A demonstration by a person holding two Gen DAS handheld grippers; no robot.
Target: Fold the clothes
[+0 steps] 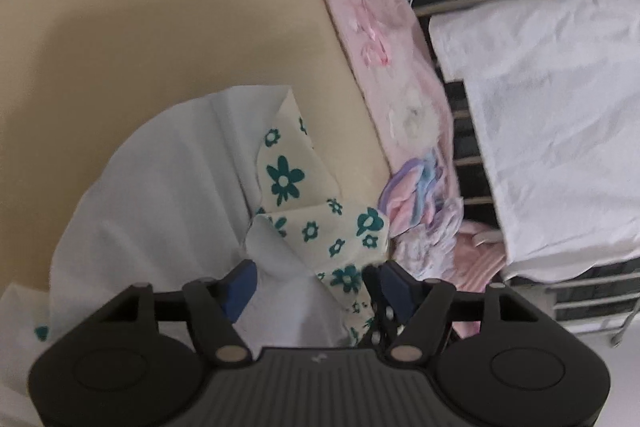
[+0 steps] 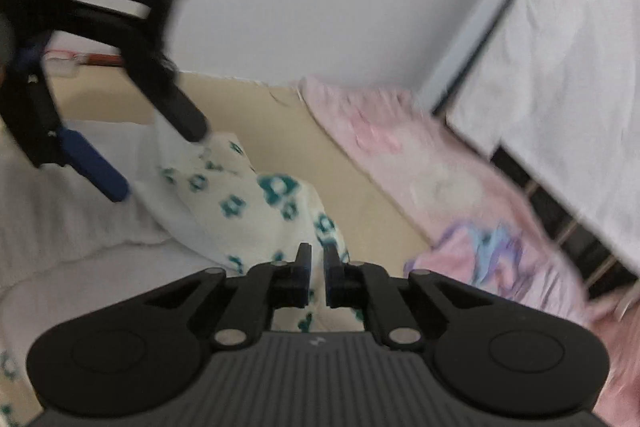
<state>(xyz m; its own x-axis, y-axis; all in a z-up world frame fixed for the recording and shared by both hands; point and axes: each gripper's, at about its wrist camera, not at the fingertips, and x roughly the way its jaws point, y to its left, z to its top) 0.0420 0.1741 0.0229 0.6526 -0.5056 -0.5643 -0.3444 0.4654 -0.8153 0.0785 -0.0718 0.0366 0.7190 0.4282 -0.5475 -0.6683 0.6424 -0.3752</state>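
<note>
A white garment with teal flowers (image 1: 284, 179) lies crumpled on a beige surface (image 1: 160, 47), its plain white inside turned up on the left. My left gripper (image 1: 314, 269) hovers over it with its blue pads wide apart and cloth below them, not pinched. The right wrist view shows the same left gripper (image 2: 156, 161) at the upper left, open above the garment (image 2: 240, 203). My right gripper (image 2: 316, 251) is shut, and a raised ridge of the floral cloth runs up into its fingertips.
Pink clothes (image 1: 380, 47) (image 2: 420, 163) lie heaped along the right edge of the beige surface. Beyond them a white sheet (image 1: 552, 107) (image 2: 560, 67) hangs over a slatted dark rack. A white wall stands behind. A small red and white object (image 2: 100, 59) sits at the far left.
</note>
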